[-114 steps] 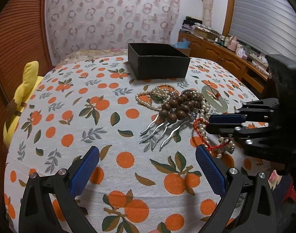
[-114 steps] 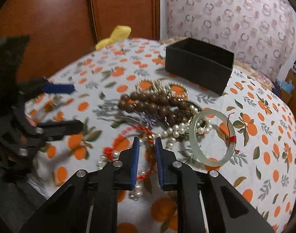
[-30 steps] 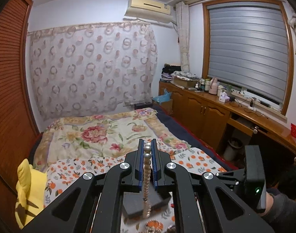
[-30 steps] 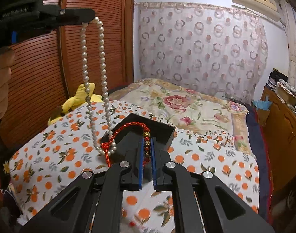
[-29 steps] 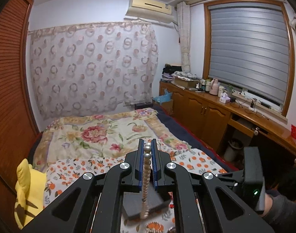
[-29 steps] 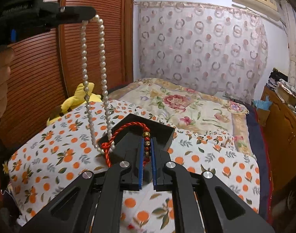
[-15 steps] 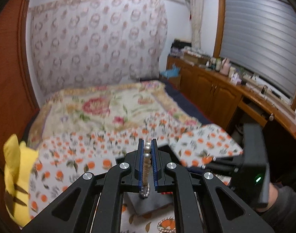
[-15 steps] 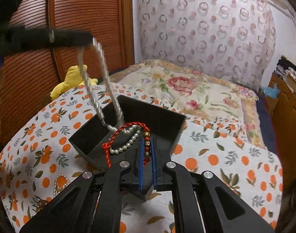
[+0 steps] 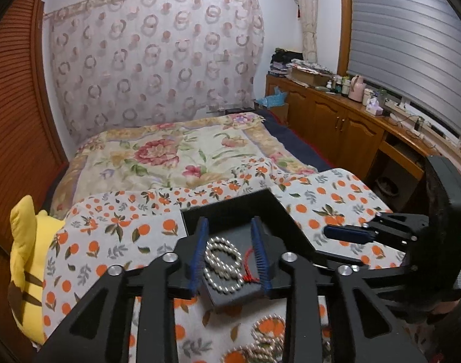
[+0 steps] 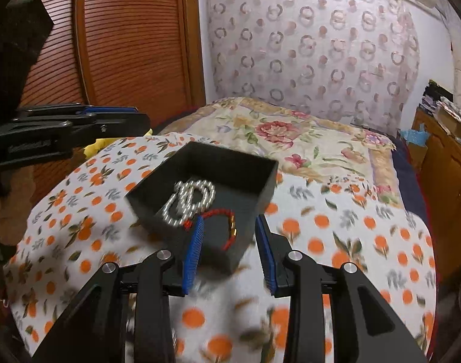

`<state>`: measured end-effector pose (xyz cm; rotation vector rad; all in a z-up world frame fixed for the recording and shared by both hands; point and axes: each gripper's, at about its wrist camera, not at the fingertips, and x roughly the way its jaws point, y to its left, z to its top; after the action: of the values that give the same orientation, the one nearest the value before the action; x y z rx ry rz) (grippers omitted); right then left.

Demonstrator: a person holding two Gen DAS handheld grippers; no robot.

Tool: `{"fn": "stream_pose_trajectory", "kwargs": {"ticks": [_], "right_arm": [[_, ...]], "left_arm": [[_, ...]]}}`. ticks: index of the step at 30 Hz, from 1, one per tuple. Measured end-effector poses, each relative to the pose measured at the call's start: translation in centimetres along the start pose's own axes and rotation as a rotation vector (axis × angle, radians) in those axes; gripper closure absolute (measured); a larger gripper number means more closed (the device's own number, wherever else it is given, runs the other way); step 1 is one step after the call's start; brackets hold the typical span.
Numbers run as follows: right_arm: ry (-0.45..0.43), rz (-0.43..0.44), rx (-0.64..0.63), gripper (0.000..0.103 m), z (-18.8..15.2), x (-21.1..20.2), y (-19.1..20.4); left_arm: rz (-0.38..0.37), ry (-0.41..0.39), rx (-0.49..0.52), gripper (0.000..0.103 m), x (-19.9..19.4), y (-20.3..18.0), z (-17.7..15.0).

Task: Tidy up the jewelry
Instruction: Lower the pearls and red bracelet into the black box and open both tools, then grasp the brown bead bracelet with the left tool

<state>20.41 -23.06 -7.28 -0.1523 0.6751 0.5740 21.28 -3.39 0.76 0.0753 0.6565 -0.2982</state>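
A black open box stands on the orange-print tablecloth. Inside it lie a coiled pearl necklace and a red cord bracelet with gold beads. My left gripper is open and empty just above the box. My right gripper is open and empty over the box's near corner. The right gripper also shows at the right of the left wrist view, and the left gripper at the left of the right wrist view.
More pearl strands lie on the cloth at the bottom of the left wrist view. A yellow plush toy sits at the table's left edge. A floral bed lies beyond, with wooden cabinets to the right.
Both grippers have opened. The pearl necklace dropped from the left gripper and the red bracelet from the right gripper; both now lie inside the black box.
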Motion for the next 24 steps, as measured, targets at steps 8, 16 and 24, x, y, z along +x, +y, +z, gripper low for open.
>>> {"fn": "stream_pose_trajectory", "kwargs": {"ticks": [8, 16, 24], "right_arm": [[0.021, 0.009, 0.011, 0.065, -5.5, -5.3, 1.5], [0.089, 0.014, -0.003, 0.065, -9.6, -6.2, 3.3], [0.162, -0.018, 0.01, 0.065, -10.8, -5.0, 3.1]], "left_arm": [[-0.029, 0.003, -0.011, 0.054, -3.5, -0.4, -4.4], [-0.069, 0.068, -0.029, 0.054, -4.8, -1.0, -10.5], [-0.115, 0.151, -0.068, 0.059, -4.3, -0.8, -14.5]]}}
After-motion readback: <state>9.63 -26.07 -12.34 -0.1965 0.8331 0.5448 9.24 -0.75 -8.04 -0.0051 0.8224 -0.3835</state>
